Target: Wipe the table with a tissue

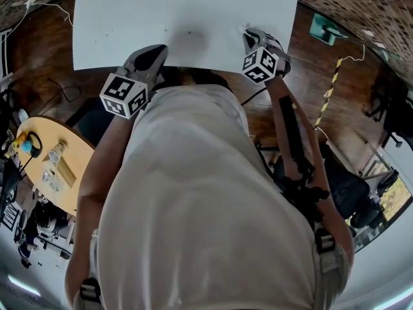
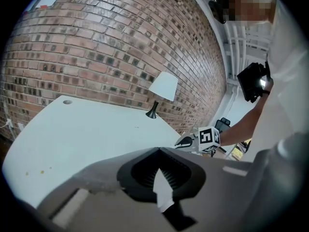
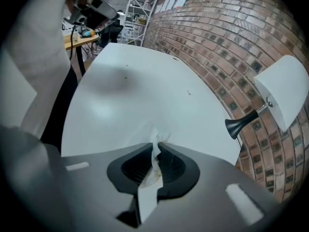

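Note:
The white table (image 1: 187, 11) fills the top of the head view. My right gripper (image 3: 155, 148) points down at it, shut on a crumpled white tissue (image 3: 157, 140) whose end sticks out past the fingertips onto the tabletop (image 3: 145, 86). In the head view this gripper (image 1: 249, 36) is over the table's near right part. My left gripper (image 1: 157, 50) hovers at the table's near edge, left of centre. In its own view the left gripper (image 2: 158, 150) is shut with nothing held, and the right gripper (image 2: 186, 141) shows beyond it. A few dark specks (image 3: 126, 78) dot the table.
A white-shaded lamp (image 3: 282, 88) on a black stem stands at the table's far side against a brick wall (image 2: 106, 47). A round wooden table (image 1: 77, 173) with small items sits to the left on the floor, and dark chairs (image 1: 348, 192) to the right.

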`<state>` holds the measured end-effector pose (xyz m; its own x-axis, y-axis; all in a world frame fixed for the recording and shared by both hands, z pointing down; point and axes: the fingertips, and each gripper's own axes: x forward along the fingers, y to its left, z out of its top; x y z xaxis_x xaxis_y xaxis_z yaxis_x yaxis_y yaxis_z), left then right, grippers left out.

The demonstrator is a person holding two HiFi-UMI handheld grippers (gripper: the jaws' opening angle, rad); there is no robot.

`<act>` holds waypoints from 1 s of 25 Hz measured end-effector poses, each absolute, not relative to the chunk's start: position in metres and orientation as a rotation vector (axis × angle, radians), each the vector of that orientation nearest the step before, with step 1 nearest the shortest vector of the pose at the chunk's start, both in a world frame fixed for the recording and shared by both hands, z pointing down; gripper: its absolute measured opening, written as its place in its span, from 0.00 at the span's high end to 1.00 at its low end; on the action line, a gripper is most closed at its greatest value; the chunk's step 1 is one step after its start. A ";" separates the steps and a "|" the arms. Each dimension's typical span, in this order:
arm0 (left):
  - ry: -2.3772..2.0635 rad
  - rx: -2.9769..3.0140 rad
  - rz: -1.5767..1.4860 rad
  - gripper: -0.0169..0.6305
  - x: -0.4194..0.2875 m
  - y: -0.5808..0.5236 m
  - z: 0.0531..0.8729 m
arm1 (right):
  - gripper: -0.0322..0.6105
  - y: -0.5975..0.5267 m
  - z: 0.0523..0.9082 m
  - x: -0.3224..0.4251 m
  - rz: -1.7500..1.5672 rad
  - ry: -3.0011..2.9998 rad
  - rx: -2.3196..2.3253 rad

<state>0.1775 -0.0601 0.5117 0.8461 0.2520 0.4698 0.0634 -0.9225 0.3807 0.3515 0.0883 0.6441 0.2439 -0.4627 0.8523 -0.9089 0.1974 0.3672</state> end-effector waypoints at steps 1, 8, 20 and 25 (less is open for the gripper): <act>0.237 2.670 0.748 0.97 0.177 -0.061 0.512 | 0.90 0.090 0.644 0.343 0.510 -1.402 1.417; 0.253 2.667 0.738 0.97 0.180 -0.060 0.511 | 0.90 0.103 0.633 0.311 0.636 -1.638 1.565; 0.229 2.679 0.749 0.97 0.180 -0.058 0.507 | 0.90 0.148 0.634 0.434 0.804 -1.113 1.937; 0.185 2.684 0.745 0.97 0.173 -0.062 0.506 | 0.90 0.131 0.643 0.425 0.799 -1.095 1.904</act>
<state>0.1734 -0.0622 0.5062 0.8535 0.2148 0.4748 0.0318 -0.9309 0.3639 0.4251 0.1305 0.6432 0.4304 -0.4006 0.8089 -0.8927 -0.3218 0.3156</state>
